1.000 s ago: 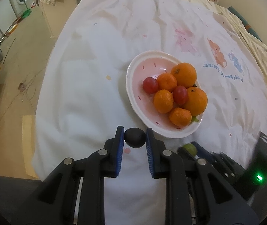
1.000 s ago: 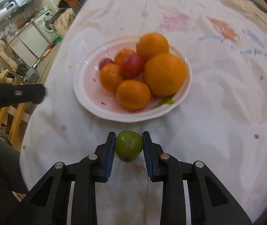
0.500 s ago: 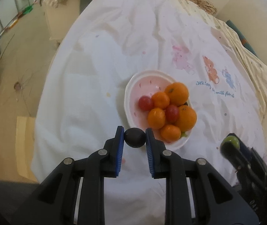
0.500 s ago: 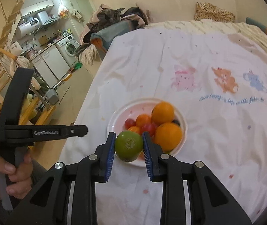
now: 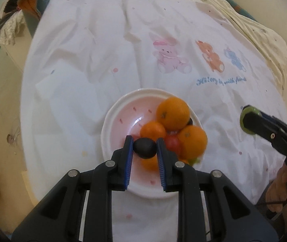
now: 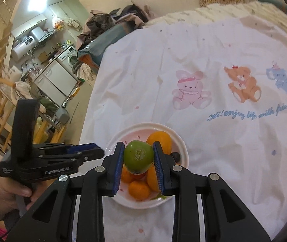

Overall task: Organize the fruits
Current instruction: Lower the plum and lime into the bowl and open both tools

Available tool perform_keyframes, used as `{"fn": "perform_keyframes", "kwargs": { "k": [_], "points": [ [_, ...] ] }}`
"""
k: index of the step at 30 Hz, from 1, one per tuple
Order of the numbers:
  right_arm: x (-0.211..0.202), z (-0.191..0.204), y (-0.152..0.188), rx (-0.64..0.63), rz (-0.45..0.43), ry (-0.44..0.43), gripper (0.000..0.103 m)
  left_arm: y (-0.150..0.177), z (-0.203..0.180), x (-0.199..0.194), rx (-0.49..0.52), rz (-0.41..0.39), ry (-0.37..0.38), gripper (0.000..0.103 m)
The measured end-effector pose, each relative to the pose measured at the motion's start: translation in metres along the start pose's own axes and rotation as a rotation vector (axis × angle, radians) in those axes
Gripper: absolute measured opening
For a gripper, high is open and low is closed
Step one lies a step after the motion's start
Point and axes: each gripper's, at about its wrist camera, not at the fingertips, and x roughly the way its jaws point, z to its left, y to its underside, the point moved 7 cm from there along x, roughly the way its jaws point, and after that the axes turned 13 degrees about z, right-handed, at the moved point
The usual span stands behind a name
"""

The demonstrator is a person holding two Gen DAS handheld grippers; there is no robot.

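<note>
A white and pink plate [image 5: 121, 109] holds several oranges [image 5: 172, 113] and small red fruits [image 5: 172, 144]. My left gripper [image 5: 145, 148] is shut on a small dark fruit [image 5: 145, 148] and holds it above the plate's near side. My right gripper [image 6: 138, 156] is shut on a green fruit [image 6: 138, 156], held high over the same plate [image 6: 181, 147]. The right gripper also shows in the left wrist view [image 5: 250, 122], to the right of the plate. The left gripper shows in the right wrist view [image 6: 95, 153], left of the plate.
The plate rests on a white cloth [image 5: 87, 50] printed with cartoon animals [image 6: 242, 83] and blue lettering. Its left edge drops to the floor. Clothes [image 6: 103, 26] are piled at the far end; kitchen appliances [image 6: 62, 68] stand far left.
Both grippers have risen well above the cloth with their fruits. The left gripper has moved over the plate's near side; the right one has lifted higher and now looks down on the plate.
</note>
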Motion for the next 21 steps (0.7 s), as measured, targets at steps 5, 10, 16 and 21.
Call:
{"fn": "perform_keyframes", "kwargs": {
  "k": [5, 10, 16, 21],
  "points": [
    [0.027, -0.011, -0.005, 0.026, 0.046, -0.032, 0.030, -0.020, 0.012, 0.027, -0.069, 0.027, 0.051, 0.020],
    [0.049, -0.012, -0.005, 0.014, 0.087, -0.035, 0.030, -0.032, 0.016, 0.054, -0.120, 0.062, 0.107, 0.020],
    [0.070, -0.017, -0.006, 0.016, 0.128, -0.042, 0.030, -0.035, 0.020, 0.067, -0.153, 0.087, 0.053, 0.044],
    [0.083, -0.015, -0.006, 0.019, 0.155, -0.059, 0.030, -0.032, 0.021, 0.066, -0.169, 0.088, 0.064, 0.061]
  ]
}}
